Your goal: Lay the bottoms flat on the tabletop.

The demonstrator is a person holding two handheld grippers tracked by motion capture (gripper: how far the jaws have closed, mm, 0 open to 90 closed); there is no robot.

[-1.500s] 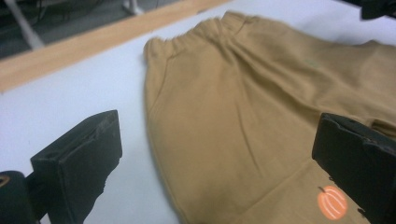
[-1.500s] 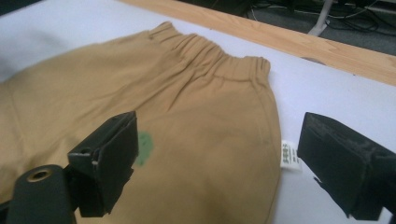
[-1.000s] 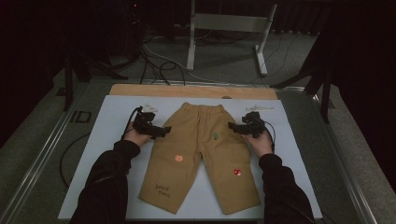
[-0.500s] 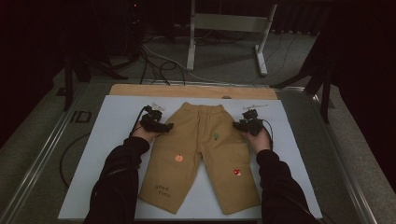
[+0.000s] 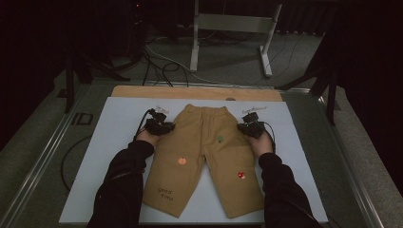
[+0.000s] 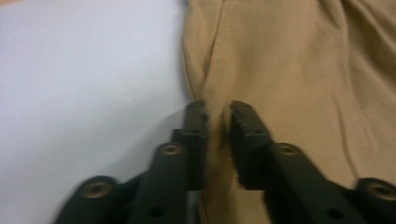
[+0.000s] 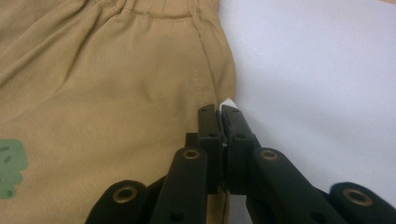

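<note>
Item: tan trousers [image 5: 204, 156], child-sized, laid flat and face-up on the white sheet [image 5: 119, 123] that covers the table [image 5: 195, 92]. The waistband is turned away from the person and the two legs run toward the near edge. Small patches are seen on the fabric: a green one [image 5: 220, 139] below the right hip, an orange one [image 5: 181, 161] on the left leg, a red one [image 5: 242, 175] on the right leg, and dark lettering near the left hem.

Left gripper [image 6: 218, 109]: set at the left side seam just under the waistband. Its jaws have just been closing, and in the left gripper view a raised fold of the tan cloth is pinched between the pads, with a narrow gap kept by the thickness of the fabric.

Right gripper [image 7: 219, 112]: set at the matching point on the right side seam. Its jaws have just been closing and are now drawn almost fully together over the very edge of the cloth; a small white label tab [image 7: 229, 102] is seen at the tips.

Reason for placement: the two grips are mirrored at the hips, so the garment can probably be lifted or folded evenly without twisting. The thin right-hand bite is judged the likelier to slip.

Surroundings: a metal stand [image 5: 228, 28] and loose cables [image 5: 157, 61] are noted on the floor beyond the table.
</note>
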